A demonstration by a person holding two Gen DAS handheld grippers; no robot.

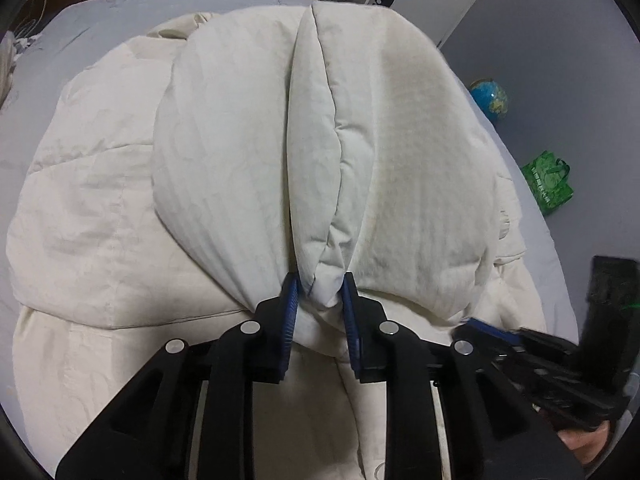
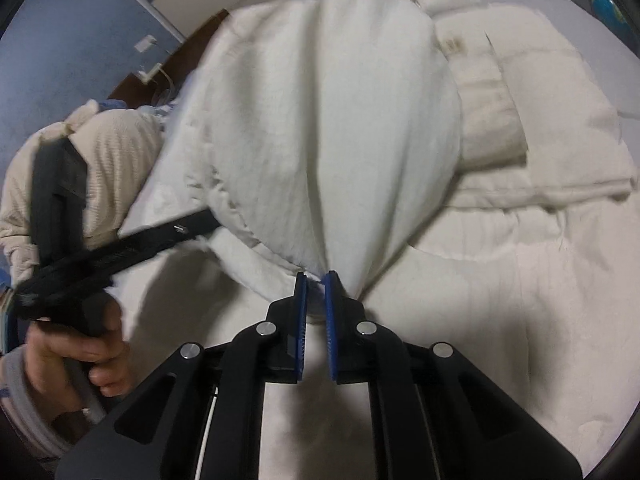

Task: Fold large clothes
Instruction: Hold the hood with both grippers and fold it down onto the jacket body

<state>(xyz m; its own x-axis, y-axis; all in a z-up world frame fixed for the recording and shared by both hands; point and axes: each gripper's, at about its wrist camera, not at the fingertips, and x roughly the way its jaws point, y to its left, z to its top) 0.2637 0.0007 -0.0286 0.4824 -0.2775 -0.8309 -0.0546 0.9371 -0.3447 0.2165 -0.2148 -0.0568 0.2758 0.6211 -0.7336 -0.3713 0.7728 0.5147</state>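
Observation:
A large cream-white padded coat (image 1: 224, 148) lies spread over a bed, with one section folded up toward both cameras. My left gripper (image 1: 320, 292) is shut on a bunched edge of that raised section, and the cloth fills the gap between the blue pads. My right gripper (image 2: 315, 280) is shut on a thin pinch of the same coat (image 2: 340, 140), which fans upward from its tips. The right gripper (image 1: 500, 336) also shows at the lower right of the left wrist view. In the right wrist view, a hand (image 2: 80, 344) holds the left gripper (image 2: 188, 228) at the left.
A grey-blue bed sheet (image 1: 100, 20) lies under the coat. On the floor to the right are a globe (image 1: 489, 98) and a green bag (image 1: 548, 186). A cream ribbed bundle (image 2: 116, 148) and a brown headboard (image 2: 176, 60) sit at the left.

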